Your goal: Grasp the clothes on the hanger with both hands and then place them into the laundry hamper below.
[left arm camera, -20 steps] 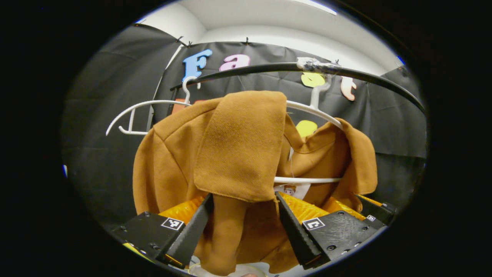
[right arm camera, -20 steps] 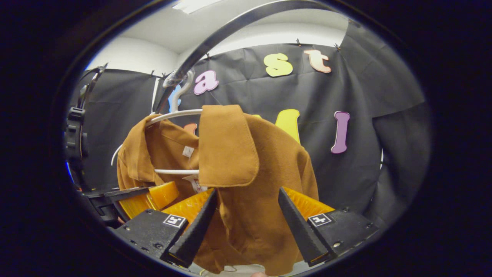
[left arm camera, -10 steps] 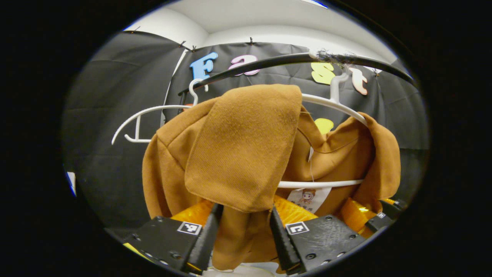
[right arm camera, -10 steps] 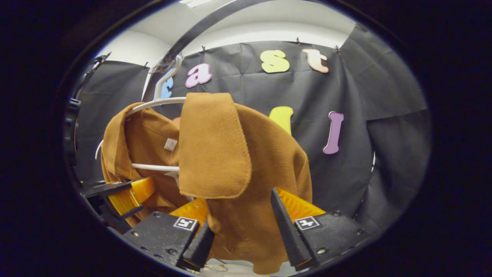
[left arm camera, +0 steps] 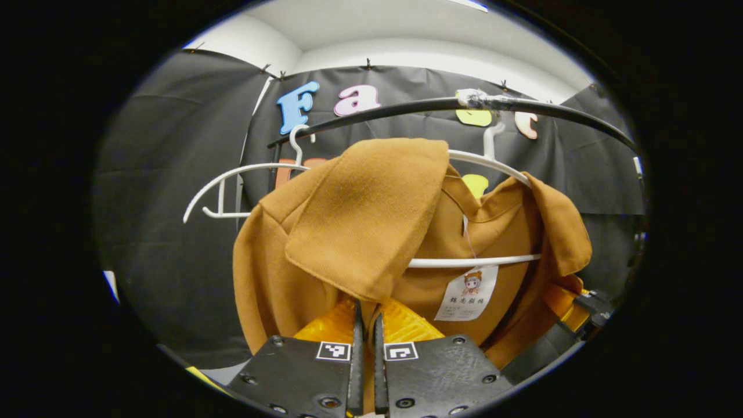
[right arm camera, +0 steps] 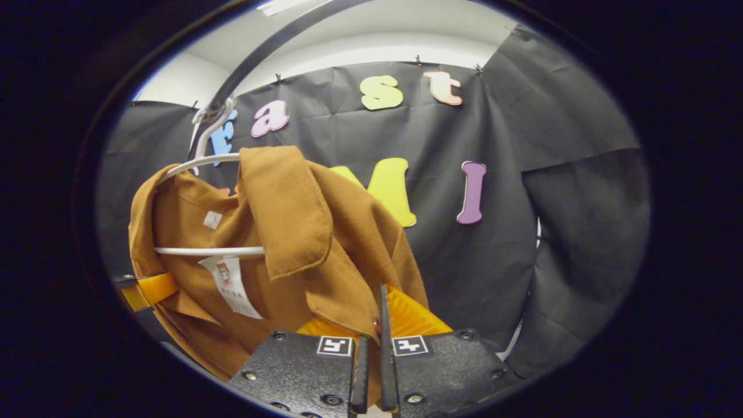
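Overhead, rail: black rail (left arm camera: 406, 106) carries 2 white hangers.
Jacket: brown jacket (left arm camera: 360, 232) hangs on white hanger (left arm camera: 476, 261); its hem is cut off below.
Spare hanger: bare hanger (left arm camera: 232, 174), left gripper view.
Left gripper (left arm camera: 364, 325): fingers nearly together, pinching jacket cloth.
Right gripper (right arm camera: 371, 325): likewise clamped on jacket edge.
Tag: paper tag (left arm camera: 467, 293) hangs inside the jacket.

jacket (left arm camera: 371, 232): matt brown woven cloth
hanger (left arm camera: 482, 162): smooth white plastic
rail (left arm camera: 406, 107): glossy black
tag (left arm camera: 467, 293): paper
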`<state>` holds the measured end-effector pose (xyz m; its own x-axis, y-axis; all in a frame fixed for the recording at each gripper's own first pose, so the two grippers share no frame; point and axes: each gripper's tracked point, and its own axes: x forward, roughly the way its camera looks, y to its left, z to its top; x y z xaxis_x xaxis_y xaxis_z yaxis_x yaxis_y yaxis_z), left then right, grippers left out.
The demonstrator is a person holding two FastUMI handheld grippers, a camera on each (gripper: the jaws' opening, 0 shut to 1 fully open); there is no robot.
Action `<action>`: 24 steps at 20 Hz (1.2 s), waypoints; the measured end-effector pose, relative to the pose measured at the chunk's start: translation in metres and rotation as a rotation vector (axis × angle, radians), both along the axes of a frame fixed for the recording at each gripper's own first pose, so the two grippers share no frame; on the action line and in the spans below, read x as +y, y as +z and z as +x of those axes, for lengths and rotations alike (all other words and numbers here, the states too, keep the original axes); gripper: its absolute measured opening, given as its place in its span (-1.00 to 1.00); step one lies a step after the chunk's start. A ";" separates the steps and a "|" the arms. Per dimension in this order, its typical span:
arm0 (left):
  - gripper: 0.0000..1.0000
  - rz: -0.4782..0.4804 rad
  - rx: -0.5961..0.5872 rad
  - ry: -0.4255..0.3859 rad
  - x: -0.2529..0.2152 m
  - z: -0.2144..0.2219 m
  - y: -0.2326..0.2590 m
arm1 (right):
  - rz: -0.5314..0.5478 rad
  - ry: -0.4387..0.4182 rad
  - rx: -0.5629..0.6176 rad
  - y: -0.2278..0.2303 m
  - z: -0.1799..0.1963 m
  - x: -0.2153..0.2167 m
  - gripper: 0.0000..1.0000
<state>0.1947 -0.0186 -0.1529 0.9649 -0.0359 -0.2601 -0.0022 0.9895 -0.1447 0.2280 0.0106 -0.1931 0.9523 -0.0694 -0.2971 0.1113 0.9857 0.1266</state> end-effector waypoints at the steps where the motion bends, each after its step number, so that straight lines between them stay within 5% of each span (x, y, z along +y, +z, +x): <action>1: -0.86 -0.004 0.000 0.017 0.007 -0.008 0.003 | 0.016 -0.010 -0.008 0.005 -0.006 -0.006 -0.78; 2: -1.00 -0.025 -0.007 0.019 0.010 -0.008 0.006 | 0.035 -0.017 -0.021 0.010 -0.008 -0.010 -0.80; 7: -0.99 -0.108 -0.015 0.025 0.022 -0.018 0.020 | 0.103 -0.054 -0.087 0.031 -0.013 -0.038 -0.83; 12: -0.99 -0.152 -0.043 0.029 0.039 -0.023 0.042 | 0.340 -0.066 -0.118 0.035 -0.007 -0.053 -0.85; 20: -0.99 -0.200 -0.059 0.008 0.052 -0.018 0.061 | 0.584 -0.024 -0.136 0.043 0.024 -0.066 -0.85; 24: -0.99 -0.222 -0.038 -0.003 0.050 -0.017 0.060 | 0.623 0.009 -0.118 0.042 0.036 -0.066 -0.89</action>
<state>0.1774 0.0310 -0.0924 0.9737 -0.0911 -0.2088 0.0103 0.9333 -0.3591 0.2636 -0.0554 -0.1513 0.9810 0.0905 -0.1718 0.0538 0.7237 0.6880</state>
